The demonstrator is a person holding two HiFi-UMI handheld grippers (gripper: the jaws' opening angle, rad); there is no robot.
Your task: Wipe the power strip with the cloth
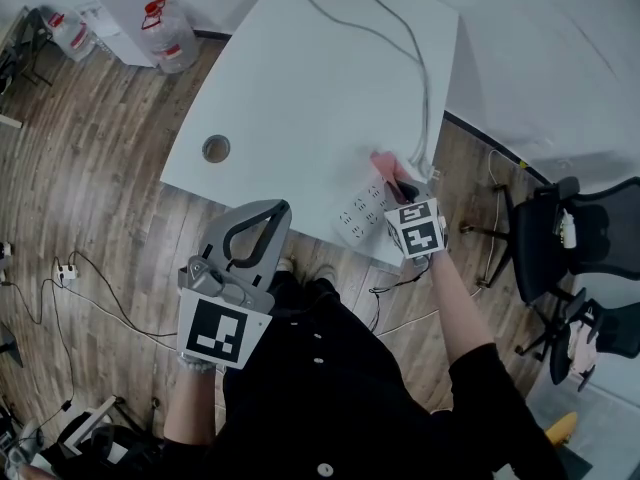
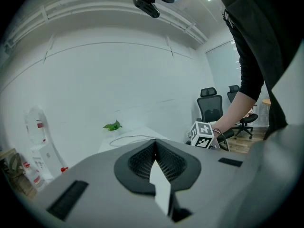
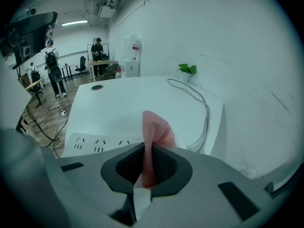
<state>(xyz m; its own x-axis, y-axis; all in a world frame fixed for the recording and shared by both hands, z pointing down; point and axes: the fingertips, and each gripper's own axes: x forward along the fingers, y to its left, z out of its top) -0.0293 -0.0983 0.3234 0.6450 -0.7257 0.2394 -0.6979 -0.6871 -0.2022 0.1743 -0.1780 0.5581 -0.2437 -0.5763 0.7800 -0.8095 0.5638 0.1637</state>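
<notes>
Power strip (image 1: 360, 212) (image 3: 95, 144): white, long, several socket groups facing up. Lies flat on white table (image 1: 300, 88), near its front edge, right side. White cable (image 1: 418, 68) leaves far end, loops across tabletop.

Cloth (image 1: 384, 162) (image 3: 155, 130): pink mesh, folded, clamped between jaws of right gripper (image 3: 147, 161). Free end projects beyond jaws, above strip's cable end. Contact with strip: cannot tell.
</notes>
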